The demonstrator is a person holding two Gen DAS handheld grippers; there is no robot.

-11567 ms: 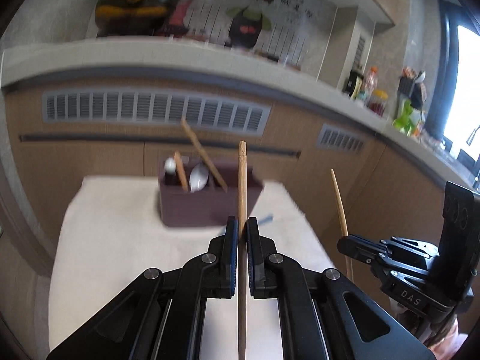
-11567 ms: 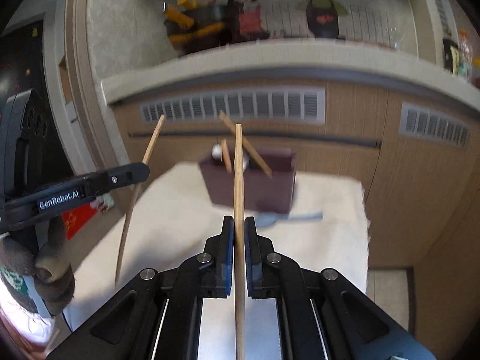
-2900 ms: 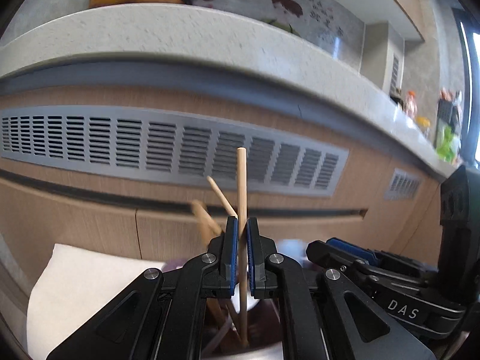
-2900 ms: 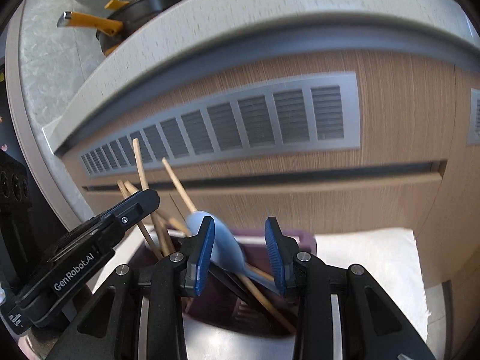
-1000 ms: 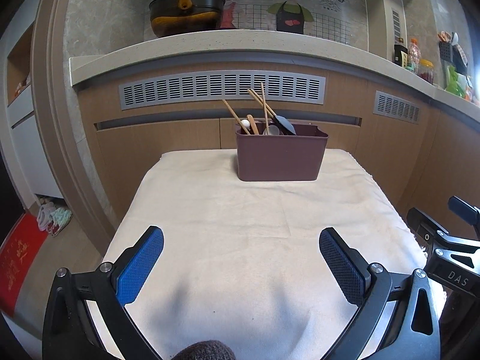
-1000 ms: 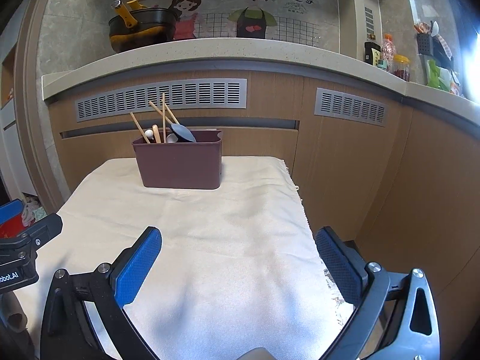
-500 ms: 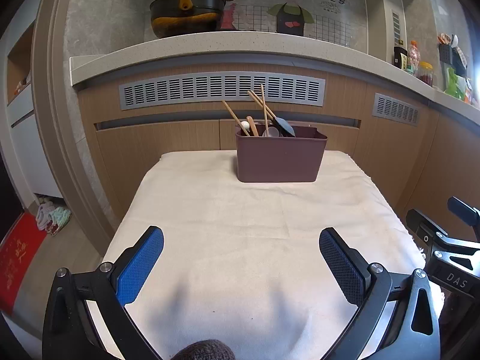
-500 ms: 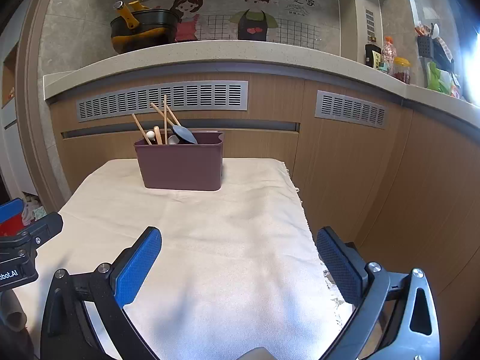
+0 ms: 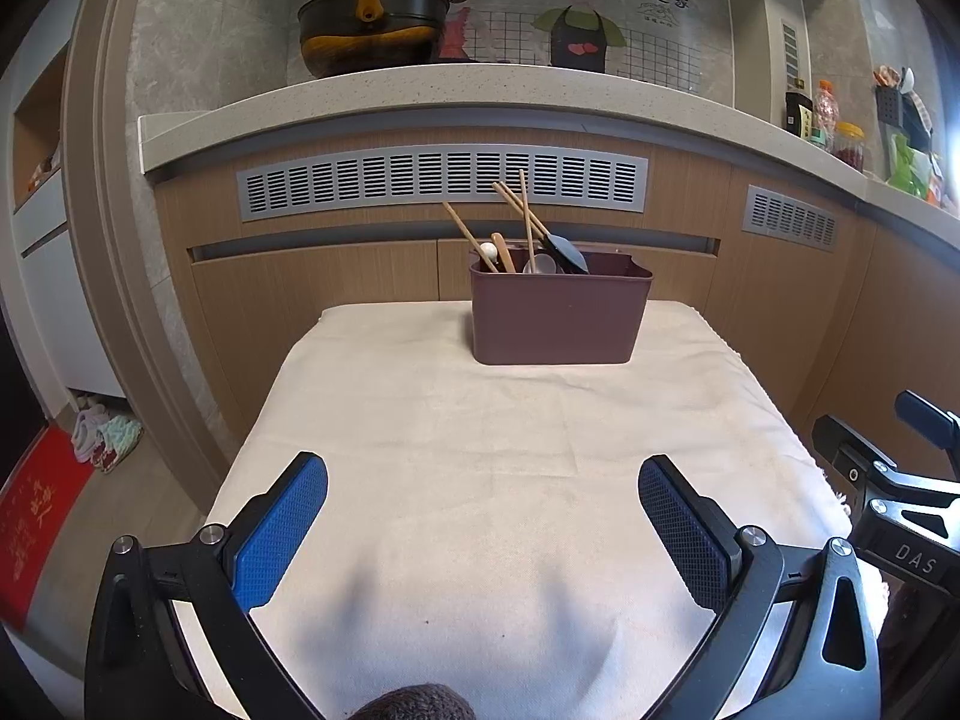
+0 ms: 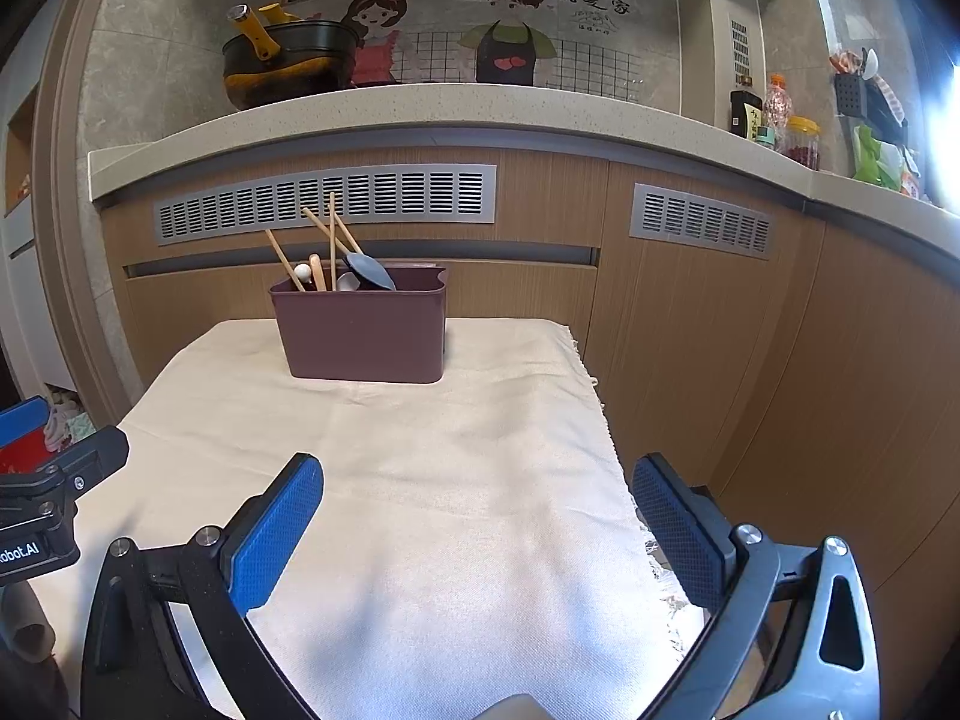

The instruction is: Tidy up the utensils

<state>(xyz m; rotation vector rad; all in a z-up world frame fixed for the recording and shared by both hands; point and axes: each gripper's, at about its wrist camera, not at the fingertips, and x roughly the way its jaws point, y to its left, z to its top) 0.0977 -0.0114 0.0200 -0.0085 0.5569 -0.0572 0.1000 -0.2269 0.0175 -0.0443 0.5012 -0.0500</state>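
A maroon utensil bin [image 9: 561,315] [image 10: 366,330] stands at the far end of a table covered with a cream cloth [image 9: 498,450] [image 10: 456,480]. Wooden chopsticks [image 9: 525,213] [image 10: 332,234], a dark blue spoon [image 9: 567,252] [image 10: 369,273] and pale spoons stick up out of it. My left gripper [image 9: 483,525] is wide open over the near part of the cloth, holding nothing. My right gripper [image 10: 477,525] is also wide open and empty, near the cloth's right edge. Each gripper shows at the side of the other's view.
A wooden cabinet front with grey vent grilles [image 9: 441,180] rises right behind the table under a stone counter [image 10: 420,114]. A black and yellow pot [image 9: 372,30] sits on the counter. Bottles and jars [image 10: 774,114] stand at the far right. A red mat [image 9: 36,504] lies on the floor, left.
Over the last second both grippers have stayed open and almost still. Earlier each was shut on a chopstick; the chopsticks and the blue spoon now stand in the bin.
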